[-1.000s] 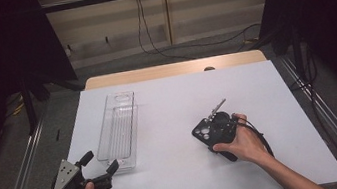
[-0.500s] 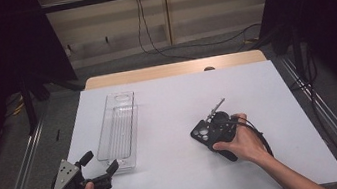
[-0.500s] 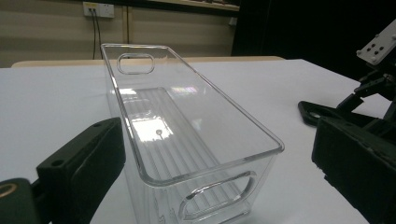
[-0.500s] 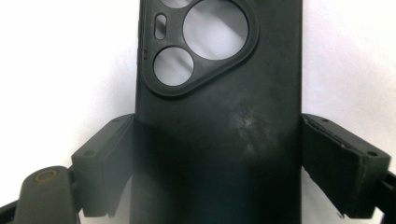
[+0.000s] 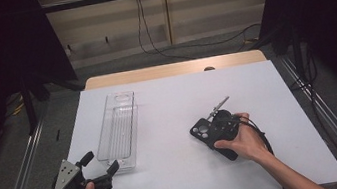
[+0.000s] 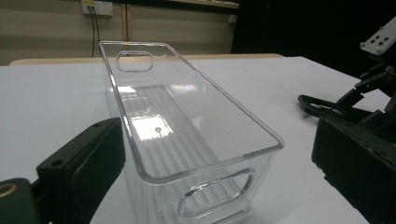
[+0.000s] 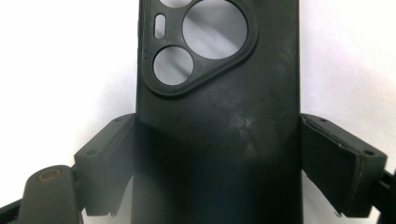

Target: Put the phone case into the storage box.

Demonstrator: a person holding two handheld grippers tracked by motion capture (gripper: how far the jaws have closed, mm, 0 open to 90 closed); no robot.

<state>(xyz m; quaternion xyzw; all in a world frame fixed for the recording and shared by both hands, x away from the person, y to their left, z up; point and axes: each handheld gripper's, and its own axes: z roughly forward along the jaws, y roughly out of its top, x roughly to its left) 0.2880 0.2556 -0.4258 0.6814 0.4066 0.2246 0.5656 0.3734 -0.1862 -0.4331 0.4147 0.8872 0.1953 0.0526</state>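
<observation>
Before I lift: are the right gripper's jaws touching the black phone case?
Touching. In the right gripper view both pads of the right gripper sit flush against the long edges of the phone case, no gap visible either side.

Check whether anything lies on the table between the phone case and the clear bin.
Nothing visible does. The phone case sits between the right gripper's pads, and bare white table runs from it to the clear bin. The left gripper waits at the bin's near end, off that path.

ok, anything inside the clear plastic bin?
Nothing: the clear rectangular plastic bin is empty, its ribbed floor showing through from the left gripper view. Its nearest bottom edge falls outside that view. The black phone case lies apart on the white table.
</observation>
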